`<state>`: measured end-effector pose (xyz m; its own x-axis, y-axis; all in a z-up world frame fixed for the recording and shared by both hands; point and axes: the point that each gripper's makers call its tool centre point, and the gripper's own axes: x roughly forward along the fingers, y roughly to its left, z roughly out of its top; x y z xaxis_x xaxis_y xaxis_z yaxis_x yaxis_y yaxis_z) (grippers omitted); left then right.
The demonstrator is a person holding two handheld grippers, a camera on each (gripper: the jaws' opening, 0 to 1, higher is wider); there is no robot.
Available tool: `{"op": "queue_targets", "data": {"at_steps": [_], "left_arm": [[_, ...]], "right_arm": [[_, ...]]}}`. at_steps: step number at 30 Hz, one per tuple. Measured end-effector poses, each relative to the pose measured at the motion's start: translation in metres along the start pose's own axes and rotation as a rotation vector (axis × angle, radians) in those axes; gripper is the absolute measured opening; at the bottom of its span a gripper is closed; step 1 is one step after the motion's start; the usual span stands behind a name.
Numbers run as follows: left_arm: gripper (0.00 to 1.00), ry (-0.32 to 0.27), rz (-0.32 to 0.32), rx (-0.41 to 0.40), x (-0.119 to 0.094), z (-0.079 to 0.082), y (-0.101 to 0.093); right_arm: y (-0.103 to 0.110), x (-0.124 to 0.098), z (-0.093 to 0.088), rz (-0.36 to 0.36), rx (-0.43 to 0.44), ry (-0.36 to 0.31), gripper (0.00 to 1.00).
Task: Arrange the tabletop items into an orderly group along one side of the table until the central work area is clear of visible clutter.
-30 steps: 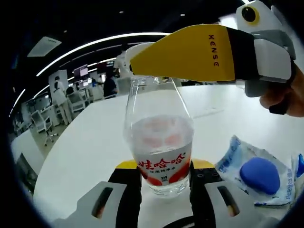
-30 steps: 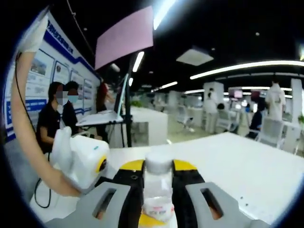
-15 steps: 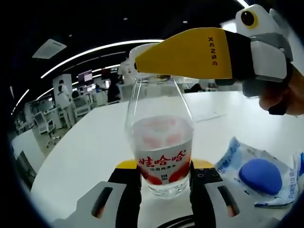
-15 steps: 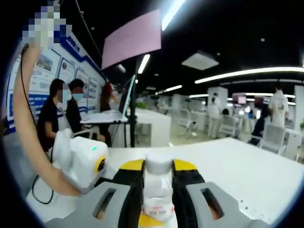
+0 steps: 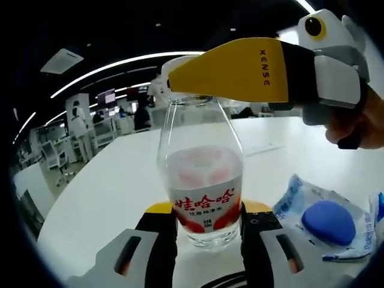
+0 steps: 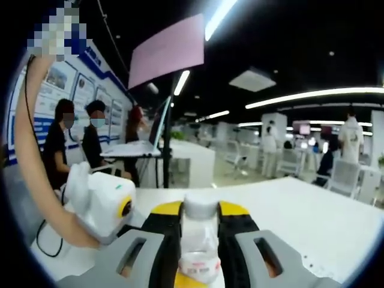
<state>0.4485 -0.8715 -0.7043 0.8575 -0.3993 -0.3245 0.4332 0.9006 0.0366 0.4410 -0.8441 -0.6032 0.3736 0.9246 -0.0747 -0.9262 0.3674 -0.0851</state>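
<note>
Little is changing since the earlier frames: both grippers are keeping their hold on the bottle, and the backgrounds are shifting only slightly with the hands.

In the left gripper view, the left gripper (image 5: 208, 225) is clamping the lower body of the clear bottle (image 5: 201, 180), its jaws pressing the red-lettered label from both sides. The bottle is standing upright on the white bench (image 5: 108, 180) and is partly filled with clear liquid. Across its top, the right gripper (image 5: 180, 75) is reaching in from the right, its yellow jaw covering the neck, with a hand (image 5: 360, 123) holding its white body. Further right, a blue-and-white packet (image 5: 321, 219) with a round blue piece inside is lying on the bench, near the bottle but apart from it.

In the right gripper view, the left gripper's white body (image 6: 102, 201) is sitting low on the left, held by an arm. At centre, the right gripper (image 6: 200, 225) is closing narrowly on the bottle's white cap (image 6: 200, 207) and neck.
</note>
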Motion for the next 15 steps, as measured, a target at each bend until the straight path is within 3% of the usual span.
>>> {"op": "queue_targets", "data": {"at_steps": [4,6,7,9,12,15], "left_arm": [[0.39,0.004,-0.001,-0.020,-0.001,0.000,0.001],[0.40,0.011,-0.005,-0.033,-0.002,0.001,0.000],[0.40,0.018,-0.004,-0.026,-0.002,0.000,-0.001],[0.40,0.025,-0.004,-0.024,-0.002,-0.001,-0.002],[0.44,0.032,0.001,-0.049,-0.005,-0.003,-0.002],[0.48,0.023,0.015,-0.059,-0.010,0.003,0.001]], "right_arm": [[-0.001,0.002,0.000,-0.003,0.006,-0.008,0.21],[-0.008,0.002,-0.007,-0.035,0.000,0.017,0.31],[-0.006,0.001,-0.026,-0.017,0.012,0.109,0.31],[-0.005,0.001,-0.025,-0.021,-0.024,0.077,0.30],[-0.004,-0.001,-0.027,-0.023,0.023,0.100,0.33],[-0.006,-0.005,-0.030,-0.040,0.002,0.115,0.41]]}}
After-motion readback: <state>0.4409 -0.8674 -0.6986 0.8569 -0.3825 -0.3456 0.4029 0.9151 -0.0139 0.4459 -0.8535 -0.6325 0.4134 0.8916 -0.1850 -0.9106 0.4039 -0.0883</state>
